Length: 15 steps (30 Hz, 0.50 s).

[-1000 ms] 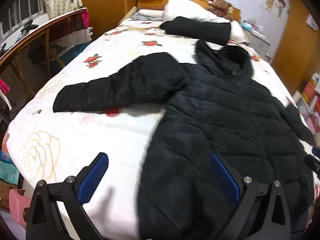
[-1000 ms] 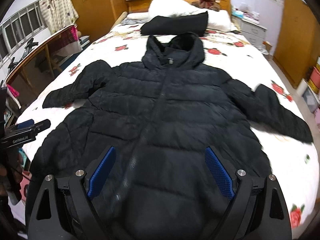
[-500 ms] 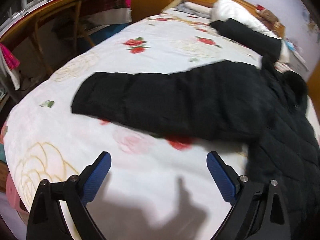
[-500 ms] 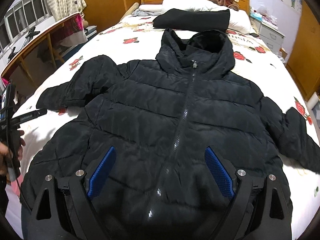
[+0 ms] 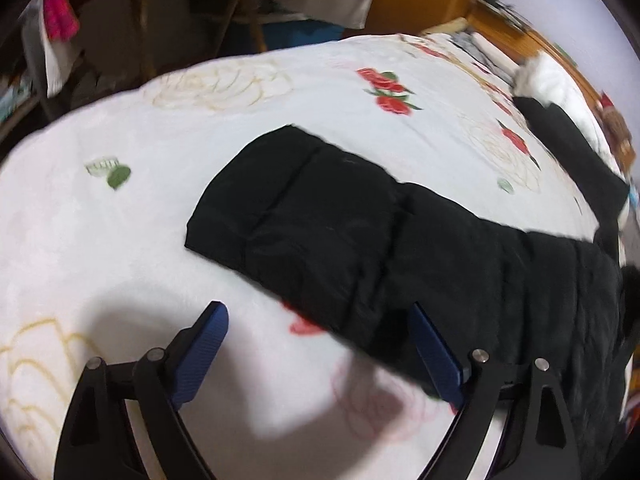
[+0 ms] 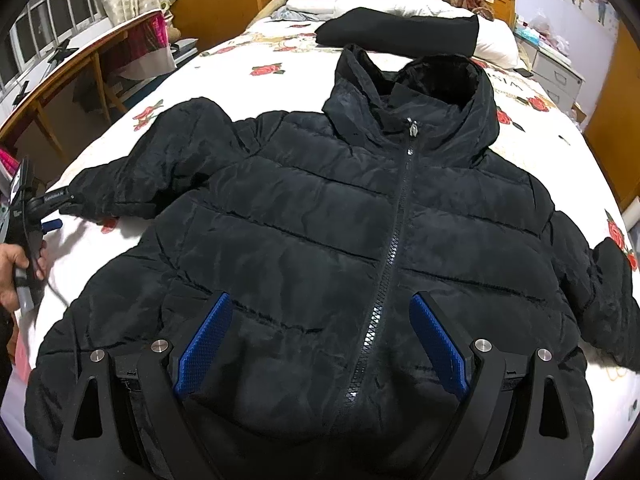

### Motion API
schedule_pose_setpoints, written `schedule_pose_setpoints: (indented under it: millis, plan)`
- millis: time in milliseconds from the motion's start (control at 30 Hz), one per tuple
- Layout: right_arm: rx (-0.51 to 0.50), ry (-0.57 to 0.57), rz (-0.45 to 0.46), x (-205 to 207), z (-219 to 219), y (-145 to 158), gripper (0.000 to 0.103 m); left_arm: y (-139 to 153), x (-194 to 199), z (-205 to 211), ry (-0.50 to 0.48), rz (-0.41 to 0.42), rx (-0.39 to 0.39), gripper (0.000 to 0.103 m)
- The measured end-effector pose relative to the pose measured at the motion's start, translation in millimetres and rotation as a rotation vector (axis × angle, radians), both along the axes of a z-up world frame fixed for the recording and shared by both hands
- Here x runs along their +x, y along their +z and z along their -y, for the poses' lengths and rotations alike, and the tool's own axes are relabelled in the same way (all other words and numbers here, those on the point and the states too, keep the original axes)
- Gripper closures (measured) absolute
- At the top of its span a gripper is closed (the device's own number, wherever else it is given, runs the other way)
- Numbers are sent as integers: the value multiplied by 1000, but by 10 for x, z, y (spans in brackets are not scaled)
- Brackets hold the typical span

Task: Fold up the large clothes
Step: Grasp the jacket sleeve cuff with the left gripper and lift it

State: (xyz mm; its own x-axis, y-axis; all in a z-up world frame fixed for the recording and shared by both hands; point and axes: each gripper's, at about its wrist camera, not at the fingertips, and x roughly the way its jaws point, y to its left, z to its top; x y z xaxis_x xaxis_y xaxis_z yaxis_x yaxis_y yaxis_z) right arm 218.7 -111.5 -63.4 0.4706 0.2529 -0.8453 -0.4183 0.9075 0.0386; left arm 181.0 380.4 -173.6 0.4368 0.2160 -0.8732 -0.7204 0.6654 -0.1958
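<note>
At the bed's (image 6: 192, 80) left edge the left gripper (image 5: 316, 344), jaws just narrowing but empty, nears the sleeve (image 5: 320, 224). The black jacket (image 6: 320, 240) lies zipped, spread mid-bed, unfolded. The right gripper (image 6: 320, 340) hovers, gaping, above its hem.

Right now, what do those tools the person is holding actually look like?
Each hand-held gripper is a black plastic frame with two angled fingers, silver bolt heads at the joints and ribbed blue pads inside. The right one fills its own view. The left one, seen from the side, has a black handle with small white lettering and a thin dark cable trailing below the hand.
</note>
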Motion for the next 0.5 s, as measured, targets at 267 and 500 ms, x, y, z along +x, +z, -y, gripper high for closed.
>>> schedule_pose_setpoints:
  millis: [267, 500]
  plan:
    - [-7, -23, -15, 31, 108, -33, 12, -66, 132, -56, -21, 6, 20, 65]
    - [3, -53, 2, -105, 300, 146, 12, 269, 169, 59, -100, 44, 60, 94]
